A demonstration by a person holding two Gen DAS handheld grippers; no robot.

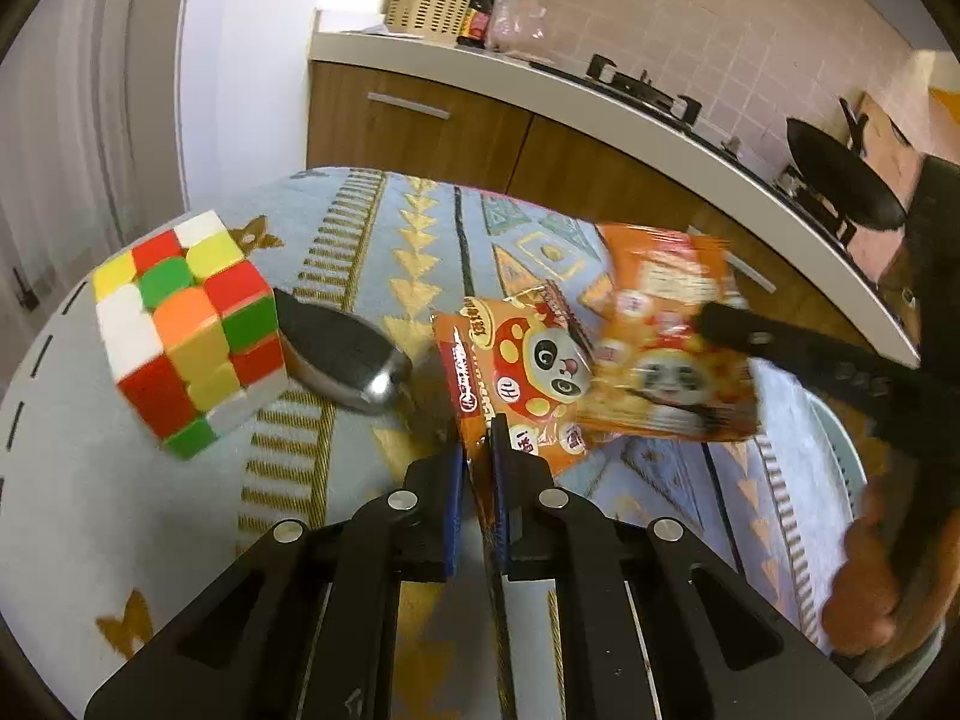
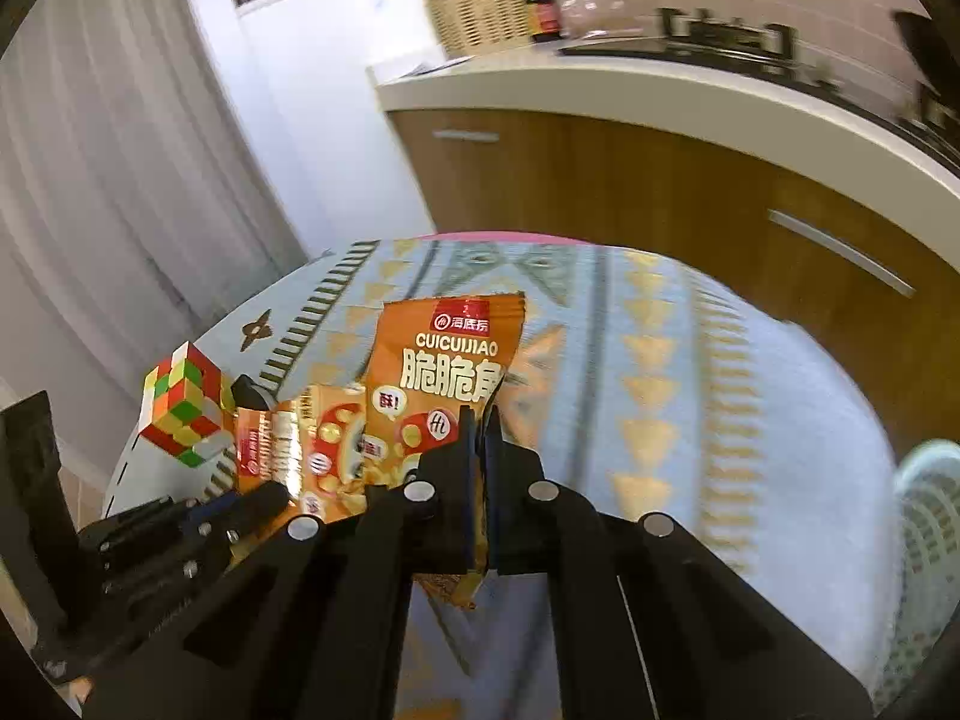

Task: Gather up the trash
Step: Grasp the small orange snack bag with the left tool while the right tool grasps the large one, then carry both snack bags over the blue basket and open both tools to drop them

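Two orange snack packets with a panda print are held above a table with a patterned blue cloth (image 1: pixel 372 222). My left gripper (image 1: pixel 477 450) is shut on the edge of the nearer packet (image 1: pixel 516 372), which also shows in the right wrist view (image 2: pixel 300 450). My right gripper (image 2: pixel 480 420) is shut on the lower edge of the second packet (image 2: pixel 444 354), which stands upright; in the left wrist view that packet (image 1: pixel 666 348) is blurred, with the right gripper's finger (image 1: pixel 780 348) across it.
A colourful puzzle cube (image 1: pixel 186 330) and a black and silver computer mouse (image 1: pixel 342 354) sit at the table's left. A pale green basket (image 2: pixel 930 516) stands off the table's right edge. Behind is a kitchen counter (image 1: pixel 600 108) with a stove and wooden cabinets.
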